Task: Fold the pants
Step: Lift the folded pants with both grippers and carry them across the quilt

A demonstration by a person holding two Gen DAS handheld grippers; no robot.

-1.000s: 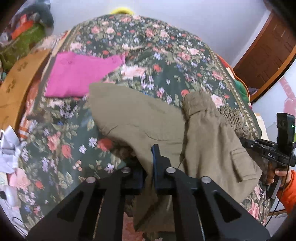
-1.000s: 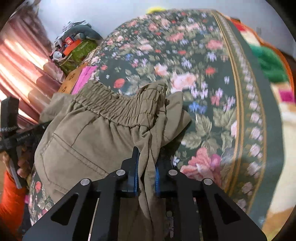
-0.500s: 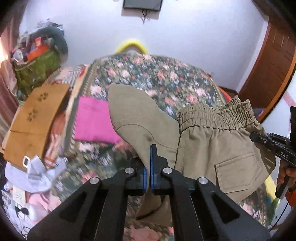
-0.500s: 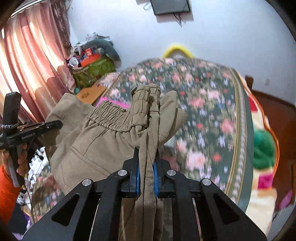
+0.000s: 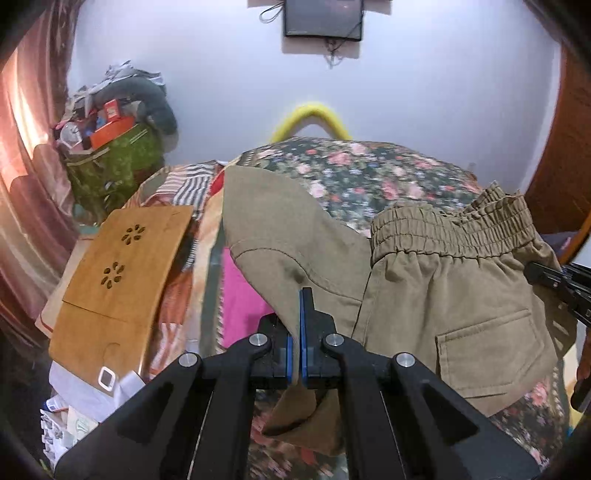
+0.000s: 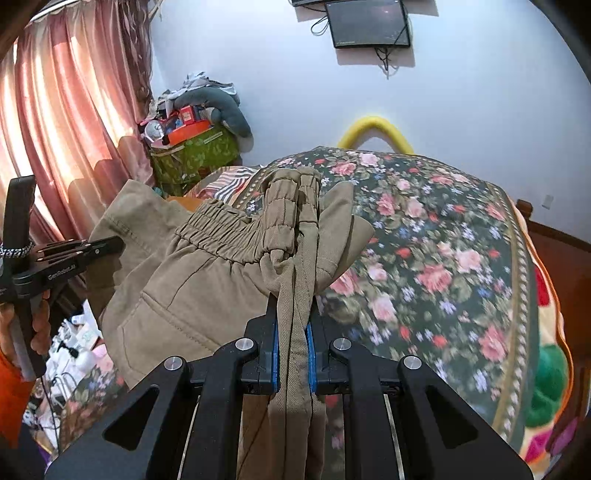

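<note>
Olive-khaki pants [image 5: 424,280] with an elastic waistband and a patch pocket hang in the air above a floral bedspread [image 5: 369,173]. My left gripper [image 5: 295,332] is shut on a thin edge of the pants' cloth. My right gripper [image 6: 293,332] is shut on a bunched fold of the pants [image 6: 207,280] near the waistband. The right gripper's tip [image 5: 554,284] shows at the right of the left wrist view; the left gripper [image 6: 66,258] shows at the left of the right wrist view.
A folded pink garment [image 5: 240,302] lies on the bed's left side beside a wooden board [image 5: 122,277]. A green bag with clutter [image 5: 110,166] stands by the pink curtain [image 6: 66,122]. A yellow arc [image 6: 375,129] and a wall screen [image 6: 369,22] lie beyond the bed.
Both grippers have lifted the pants off the bedspread and tilted upward, so the wall and screen came into view. The pants now hang spread between the grippers.
</note>
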